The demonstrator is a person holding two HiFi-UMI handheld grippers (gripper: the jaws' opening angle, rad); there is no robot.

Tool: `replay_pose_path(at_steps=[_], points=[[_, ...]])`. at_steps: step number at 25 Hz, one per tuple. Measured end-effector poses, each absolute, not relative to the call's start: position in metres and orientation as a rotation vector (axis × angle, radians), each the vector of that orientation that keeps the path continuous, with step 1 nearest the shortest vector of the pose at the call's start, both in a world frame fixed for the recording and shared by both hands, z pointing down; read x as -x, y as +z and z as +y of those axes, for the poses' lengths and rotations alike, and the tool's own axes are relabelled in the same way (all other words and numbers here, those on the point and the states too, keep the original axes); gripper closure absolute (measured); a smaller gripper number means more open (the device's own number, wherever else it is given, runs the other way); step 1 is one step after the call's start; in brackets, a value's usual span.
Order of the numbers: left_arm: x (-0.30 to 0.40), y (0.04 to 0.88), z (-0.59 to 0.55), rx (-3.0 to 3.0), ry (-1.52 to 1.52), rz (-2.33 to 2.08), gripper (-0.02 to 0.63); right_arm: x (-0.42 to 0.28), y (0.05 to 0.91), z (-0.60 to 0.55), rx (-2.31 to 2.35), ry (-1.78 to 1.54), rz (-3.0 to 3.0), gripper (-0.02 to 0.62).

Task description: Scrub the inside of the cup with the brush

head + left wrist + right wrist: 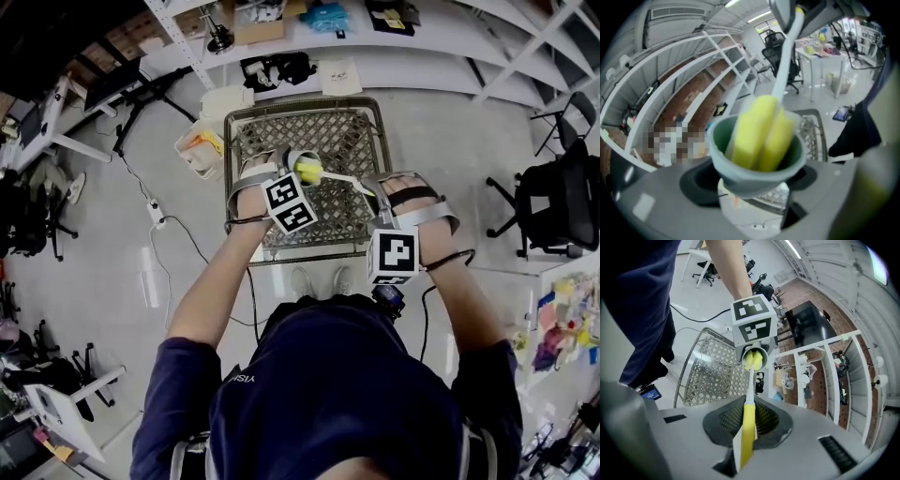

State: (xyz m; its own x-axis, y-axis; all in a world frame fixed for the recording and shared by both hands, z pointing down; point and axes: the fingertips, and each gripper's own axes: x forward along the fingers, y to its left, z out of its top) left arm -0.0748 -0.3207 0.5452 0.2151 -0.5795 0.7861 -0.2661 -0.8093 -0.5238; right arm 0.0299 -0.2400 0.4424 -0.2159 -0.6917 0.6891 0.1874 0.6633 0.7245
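My left gripper [281, 178] is shut on a pale grey-green cup [757, 161], whose open mouth faces the right gripper. The brush has a yellow sponge head [761, 133] that sits inside the cup and a white stem with a yellow grip [747, 432]. My right gripper [745, 451] is shut on that grip and points the brush at the cup [754, 355]. In the head view the yellow sponge [308, 171] shows in the cup's mouth between both grippers, with the right gripper [375, 199] to its right. Both are held above a wire mesh table [356, 127].
A white bin [201, 150] with bits in it stands left of the mesh table. White shelving [375, 56] with boxes runs along the far side. A black office chair [553, 202] is at the right, desks and cables [155, 211] at the left.
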Motion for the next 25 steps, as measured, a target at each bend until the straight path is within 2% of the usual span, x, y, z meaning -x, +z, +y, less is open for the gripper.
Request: replay_pose_path(at_steps=[25], points=[[0.074,0.546,-0.319,2.173,-1.65,0.741,0.224,-0.022,0.448,-0.238,-0.441,-0.824,-1.622,0.565]])
